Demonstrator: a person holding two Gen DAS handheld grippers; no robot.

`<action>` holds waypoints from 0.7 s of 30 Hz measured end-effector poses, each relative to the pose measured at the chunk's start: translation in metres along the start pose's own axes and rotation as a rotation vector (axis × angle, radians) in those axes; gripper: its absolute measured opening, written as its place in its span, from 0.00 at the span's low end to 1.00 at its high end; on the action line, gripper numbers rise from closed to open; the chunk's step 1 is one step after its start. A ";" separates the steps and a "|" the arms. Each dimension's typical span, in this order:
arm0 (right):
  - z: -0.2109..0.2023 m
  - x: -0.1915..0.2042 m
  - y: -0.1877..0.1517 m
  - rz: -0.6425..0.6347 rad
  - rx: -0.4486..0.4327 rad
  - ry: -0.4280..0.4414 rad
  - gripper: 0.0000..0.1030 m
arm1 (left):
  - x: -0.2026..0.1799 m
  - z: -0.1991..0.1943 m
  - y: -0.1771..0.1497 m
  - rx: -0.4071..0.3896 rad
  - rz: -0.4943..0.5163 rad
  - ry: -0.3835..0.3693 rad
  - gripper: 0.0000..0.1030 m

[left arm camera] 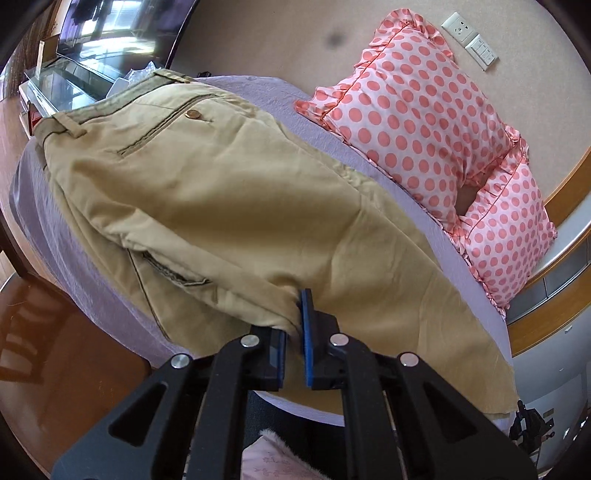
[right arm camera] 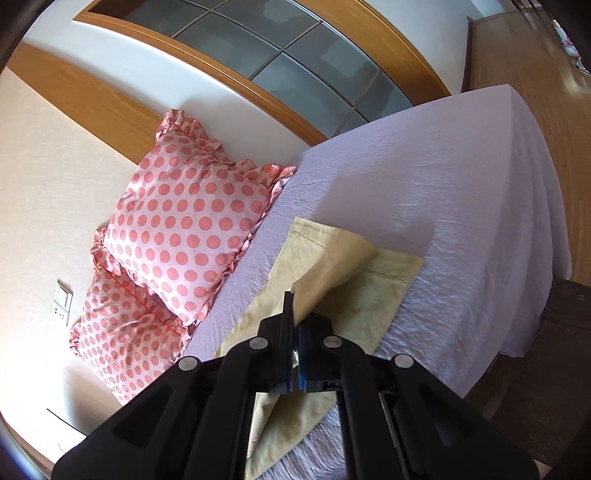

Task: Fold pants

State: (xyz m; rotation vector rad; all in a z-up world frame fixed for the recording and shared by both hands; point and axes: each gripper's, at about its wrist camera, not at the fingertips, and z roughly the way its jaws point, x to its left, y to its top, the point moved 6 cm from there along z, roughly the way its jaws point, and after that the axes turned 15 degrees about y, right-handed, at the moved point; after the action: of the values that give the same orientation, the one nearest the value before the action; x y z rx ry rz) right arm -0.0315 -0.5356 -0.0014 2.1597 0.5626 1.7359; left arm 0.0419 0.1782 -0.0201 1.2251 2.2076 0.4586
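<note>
Tan khaki pants point(left arm camera: 221, 206) lie on a lilac bedsheet point(left arm camera: 280, 92), waistband and buttoned back pocket at the far left. My left gripper point(left arm camera: 295, 325) is shut on a bunched fold of the pants near the crotch, lifting it slightly. In the right wrist view the pants' leg end point(right arm camera: 373, 291) lies flat on the sheet point(right arm camera: 443, 177), hem toward the far side. My right gripper point(right arm camera: 293, 314) is shut on the upper leg layer, whose hem corner point(right arm camera: 343, 254) is raised and folded back over the lower leg.
Two pink polka-dot pillows point(left arm camera: 417, 110) point(right arm camera: 184, 221) lie along the wall beside the pants. A glass cabinet point(left arm camera: 74, 74) stands beyond the waistband. Wall sockets point(left arm camera: 469, 33) are above the pillows. A wooden-framed window point(right arm camera: 295, 70) and wood floor point(right arm camera: 554, 92) lie beyond the bed edge.
</note>
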 end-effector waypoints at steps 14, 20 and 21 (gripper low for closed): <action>-0.019 -0.015 0.003 -0.103 -0.060 -0.229 0.63 | 0.013 -0.019 -0.017 -0.065 0.016 -0.081 0.40; 0.007 -0.007 -0.021 -0.176 0.025 -0.133 0.10 | 0.050 -0.039 -0.017 -0.143 -0.118 -0.119 0.47; 0.012 -0.004 -0.025 -0.202 0.039 -0.124 0.10 | 0.059 -0.043 -0.016 -0.162 -0.146 -0.101 0.52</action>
State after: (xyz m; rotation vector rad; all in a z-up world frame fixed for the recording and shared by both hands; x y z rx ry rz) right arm -0.0236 -0.5156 -0.0194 2.1362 0.7585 1.4867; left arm -0.0196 0.2192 -0.0136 0.9738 2.1113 0.4946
